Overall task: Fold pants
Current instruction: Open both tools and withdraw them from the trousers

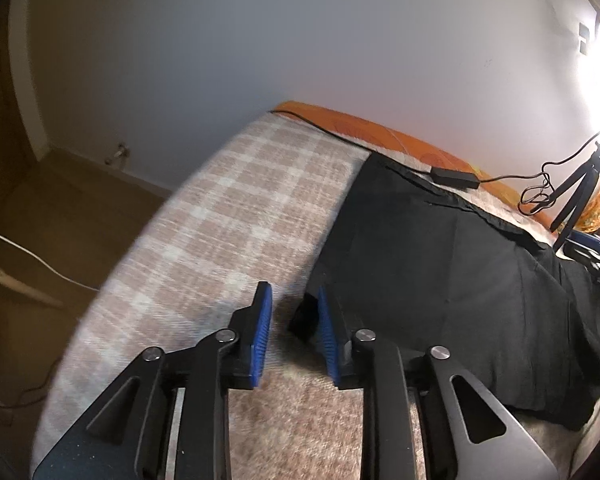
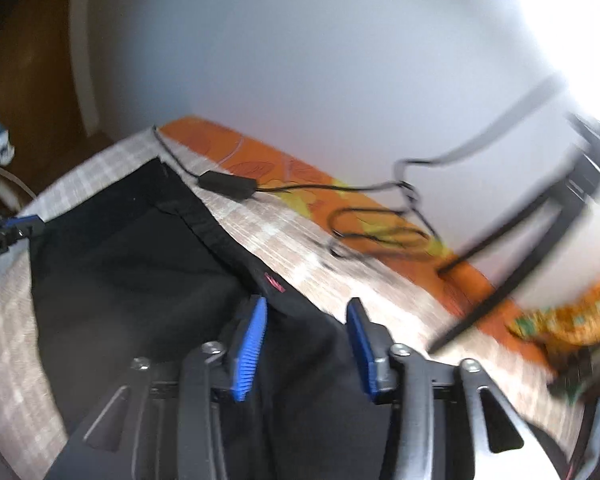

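Looking down your left gripper (image 1: 294,300), you've got the blue pads (image 1: 260,340) standing apart with only the checked bedcover (image 1: 228,216) showing in the gap. A little black corner of cloth sits right at the tip of the right-hand pad, lower middle of the frame, and the blur won't let me say whether it actually touches. Nothing is pinched there.

The black pants (image 1: 440,264) lie spread flat on the bedcover, filling the right half of the left wrist view, with the long edge running up toward the upper right. In the right wrist view they take up the lower left and centre, and a small pink label (image 2: 275,283) shows on the seam just above your tool.

Your right gripper (image 2: 310,312) has its pads (image 2: 249,350) well apart too. It sits over the pants, dark cloth visible between the pads, but they aren't pressing on it. The far left edge of that frame catches the other gripper's blue tip by the pants' edge.

Behind it all, an orange patterned sheet (image 2: 260,164) runs along the white wall (image 1: 300,40), a black cable with its adapter box (image 2: 228,186) trails across the bedcover, and a black tripod (image 1: 580,188) stands at the right, badly smeared in the right wrist view.
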Motion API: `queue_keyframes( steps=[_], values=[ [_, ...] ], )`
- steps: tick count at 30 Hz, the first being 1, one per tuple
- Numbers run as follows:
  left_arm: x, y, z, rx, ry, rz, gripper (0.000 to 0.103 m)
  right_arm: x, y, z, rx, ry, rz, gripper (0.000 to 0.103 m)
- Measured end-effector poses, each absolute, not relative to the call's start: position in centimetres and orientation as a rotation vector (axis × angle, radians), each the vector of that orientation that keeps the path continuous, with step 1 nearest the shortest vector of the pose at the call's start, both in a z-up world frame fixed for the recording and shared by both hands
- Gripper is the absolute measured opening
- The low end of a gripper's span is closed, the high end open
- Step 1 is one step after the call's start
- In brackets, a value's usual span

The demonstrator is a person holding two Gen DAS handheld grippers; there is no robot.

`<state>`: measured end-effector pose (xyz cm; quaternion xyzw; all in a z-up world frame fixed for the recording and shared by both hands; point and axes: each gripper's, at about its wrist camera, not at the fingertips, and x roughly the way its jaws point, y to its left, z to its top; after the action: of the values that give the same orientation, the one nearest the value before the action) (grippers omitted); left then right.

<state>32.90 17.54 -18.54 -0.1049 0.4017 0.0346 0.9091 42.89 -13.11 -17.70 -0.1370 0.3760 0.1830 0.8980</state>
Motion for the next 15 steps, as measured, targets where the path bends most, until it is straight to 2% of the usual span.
queue_keyframes(
  steps=[3,7,9,10,15],
  values=[
    [32.2,17.8,-17.7,-0.234,0.810,0.071,0.029,40.6,-15.6,-16.9,-0.219,0.784,0.358,0.053],
    [31.2,17.5,-16.8,-0.270,0.799,0.032,0.031,36.7,-19.2,-16.2,-0.157,0.780,0.296,0.068],
    [30.7,17.3,-16.4,-0.302,0.791,0.014,0.047,35.0,-20.8,-16.1,-0.120,0.788,0.262,0.072],
    [30.4,17.1,-16.3,-0.327,0.789,-0.002,0.050,33.8,-21.8,-16.1,-0.090,0.794,0.240,0.075],
    [29.5,15.8,-16.4,-0.398,0.810,-0.054,0.050,29.0,-25.4,-16.6,0.034,0.816,0.155,0.084]
  ],
)
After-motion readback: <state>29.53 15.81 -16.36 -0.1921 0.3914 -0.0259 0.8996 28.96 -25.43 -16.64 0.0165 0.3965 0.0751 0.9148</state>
